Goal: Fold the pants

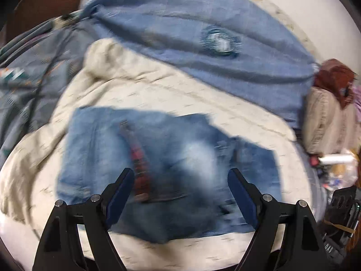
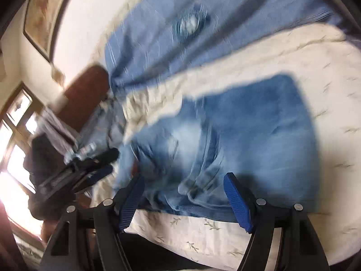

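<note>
Light blue jeans (image 1: 171, 169) lie folded into a compact bundle on a cream bedspread (image 1: 158, 90); a red plaid strip (image 1: 140, 169) shows on them. My left gripper (image 1: 180, 176) is open and empty just above the jeans' near part. In the right wrist view the jeans (image 2: 237, 140) lie under my right gripper (image 2: 183, 180), which is open and empty over their near edge. The left gripper (image 2: 99, 164) shows at the left of that view, beside the jeans. Both views are motion-blurred.
A blue sheet (image 1: 203, 45) with a round print lies behind the jeans. A patterned grey blanket (image 1: 33, 72) is at the left. A clothes heap (image 1: 329, 113) and clutter (image 1: 338, 169) stand at the right. A window (image 2: 13, 135) and framed picture (image 2: 40, 18) are on the wall.
</note>
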Action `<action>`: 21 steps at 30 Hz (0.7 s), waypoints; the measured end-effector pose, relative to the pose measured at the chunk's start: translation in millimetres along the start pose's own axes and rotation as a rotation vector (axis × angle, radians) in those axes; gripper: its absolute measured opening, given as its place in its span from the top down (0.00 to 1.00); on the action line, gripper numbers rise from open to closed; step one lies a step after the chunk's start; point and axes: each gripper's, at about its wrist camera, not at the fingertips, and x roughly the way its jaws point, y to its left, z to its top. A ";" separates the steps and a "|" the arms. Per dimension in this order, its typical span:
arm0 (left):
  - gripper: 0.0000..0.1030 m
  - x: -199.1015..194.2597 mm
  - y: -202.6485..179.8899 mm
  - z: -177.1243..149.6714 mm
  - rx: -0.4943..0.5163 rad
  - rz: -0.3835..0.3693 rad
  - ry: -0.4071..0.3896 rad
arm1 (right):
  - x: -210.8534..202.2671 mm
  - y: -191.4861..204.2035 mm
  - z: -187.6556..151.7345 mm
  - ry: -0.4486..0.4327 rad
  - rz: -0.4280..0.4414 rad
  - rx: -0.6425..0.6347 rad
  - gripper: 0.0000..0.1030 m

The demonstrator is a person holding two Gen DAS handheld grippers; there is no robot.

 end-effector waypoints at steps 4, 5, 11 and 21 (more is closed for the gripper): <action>0.17 23.4 -24.1 14.4 0.009 -0.206 0.099 | -22.2 -40.5 4.6 -0.017 0.040 0.145 0.27; 0.17 35.5 -28.1 16.7 -0.010 -0.277 0.146 | -19.2 -46.0 5.5 -0.009 0.031 0.152 0.27; 0.23 95.3 -38.9 18.9 -0.099 -0.397 0.291 | -6.3 -72.0 -1.3 0.025 0.050 0.174 0.27; 0.29 133.1 -60.4 13.0 -0.066 -0.437 0.346 | 4.9 -86.5 -0.3 0.037 0.114 0.200 0.27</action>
